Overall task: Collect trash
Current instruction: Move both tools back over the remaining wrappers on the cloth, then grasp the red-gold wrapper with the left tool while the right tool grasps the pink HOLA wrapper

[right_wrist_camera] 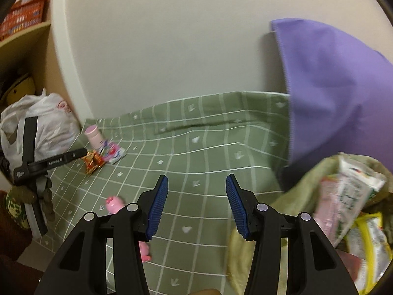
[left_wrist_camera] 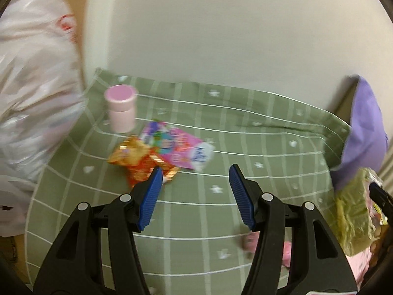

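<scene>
An orange snack wrapper [left_wrist_camera: 137, 162] and a pink printed wrapper [left_wrist_camera: 179, 147] lie on the green checked cloth [left_wrist_camera: 245, 132], next to a pink cup [left_wrist_camera: 120, 108]. My left gripper [left_wrist_camera: 196, 172] is open and empty, its left fingertip just right of the orange wrapper. In the right wrist view the same wrappers [right_wrist_camera: 103, 157] and pink cup [right_wrist_camera: 93, 135] lie far left. My right gripper [right_wrist_camera: 196, 182] is open and empty above the cloth [right_wrist_camera: 208, 147]. At right, an olive bag [right_wrist_camera: 307, 186] holds several wrappers [right_wrist_camera: 348, 196].
A white plastic bag [left_wrist_camera: 32, 73] sits left of the cloth, also in the right wrist view [right_wrist_camera: 49, 123]. A purple cloth [right_wrist_camera: 331, 86] hangs at right. A pink toy [right_wrist_camera: 114, 204] lies near my right gripper. A white wall [right_wrist_camera: 172, 49] is behind.
</scene>
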`<action>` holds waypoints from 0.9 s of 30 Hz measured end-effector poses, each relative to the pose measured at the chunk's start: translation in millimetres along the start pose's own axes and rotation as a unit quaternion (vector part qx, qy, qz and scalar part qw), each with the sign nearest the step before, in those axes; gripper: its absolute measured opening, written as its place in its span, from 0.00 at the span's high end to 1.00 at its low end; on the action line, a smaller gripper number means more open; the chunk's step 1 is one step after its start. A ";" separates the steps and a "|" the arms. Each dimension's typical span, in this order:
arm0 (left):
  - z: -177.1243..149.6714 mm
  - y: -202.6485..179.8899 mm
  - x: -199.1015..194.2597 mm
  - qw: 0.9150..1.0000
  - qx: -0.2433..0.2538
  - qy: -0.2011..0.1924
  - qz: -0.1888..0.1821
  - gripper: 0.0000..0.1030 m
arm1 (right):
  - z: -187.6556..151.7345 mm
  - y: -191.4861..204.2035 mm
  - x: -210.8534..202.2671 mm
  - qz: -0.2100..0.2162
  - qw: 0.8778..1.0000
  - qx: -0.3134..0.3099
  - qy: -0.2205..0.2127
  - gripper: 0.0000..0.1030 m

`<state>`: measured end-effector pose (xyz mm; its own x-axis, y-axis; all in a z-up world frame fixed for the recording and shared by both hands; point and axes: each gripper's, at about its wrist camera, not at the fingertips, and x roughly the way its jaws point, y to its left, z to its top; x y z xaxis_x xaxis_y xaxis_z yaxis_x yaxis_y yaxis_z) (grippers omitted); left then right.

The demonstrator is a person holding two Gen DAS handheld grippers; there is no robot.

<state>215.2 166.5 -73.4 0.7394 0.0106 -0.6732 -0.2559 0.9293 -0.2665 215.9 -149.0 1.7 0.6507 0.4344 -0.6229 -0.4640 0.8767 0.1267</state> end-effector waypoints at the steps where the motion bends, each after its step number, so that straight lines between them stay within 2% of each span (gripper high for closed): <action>1: 0.7 9.0 2.0 1.000 -0.010 0.001 0.009 0.48 | 0.1 5.3 6.2 0.007 1.000 -0.005 0.005 0.55; 5: 4.1 43.6 18.9 0.998 -0.046 0.021 0.037 0.48 | 1.2 21.6 24.8 0.025 0.999 -0.026 0.019 0.55; 10: 10.0 67.0 52.2 0.994 -0.082 0.064 0.032 0.48 | 12.7 44.4 58.0 0.055 0.996 -0.053 0.042 0.55; 13: 15.7 69.7 69.5 0.992 -0.086 0.084 0.025 0.48 | 26.3 62.1 83.3 0.078 0.993 -0.078 0.053 0.55; 14: 16.0 69.2 73.9 0.992 -0.082 0.092 0.019 0.49 | 30.5 68.0 92.4 0.085 0.991 -0.086 0.057 0.55; 15: 15.8 66.7 76.8 0.992 -0.071 0.099 0.011 0.61 | 35.2 75.3 103.0 0.094 0.989 -0.095 0.062 0.55; 16: 14.9 62.1 77.8 0.993 -0.053 0.106 0.007 0.66 | 40.6 84.0 116.1 0.105 0.987 -0.105 0.067 0.55; 19: 2.9 52.6 64.8 0.993 -0.014 0.115 -0.007 0.70 | 52.4 109.0 153.0 0.135 0.979 -0.128 0.082 0.55; 23: -24.2 55.7 37.9 0.989 -0.030 0.138 -0.038 0.70 | 62.7 150.0 205.0 0.183 0.963 -0.159 0.117 0.55; 27: -39.0 57.8 18.0 0.988 -0.033 0.149 -0.038 0.65 | 67.2 184.9 247.5 0.204 0.951 -0.186 0.141 0.55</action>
<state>189.5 206.0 -127.8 0.5450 -0.1768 -0.8196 -0.2539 0.8968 -0.3622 331.5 134.5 -77.2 0.2079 0.6042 -0.7692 -0.8582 0.4900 0.1529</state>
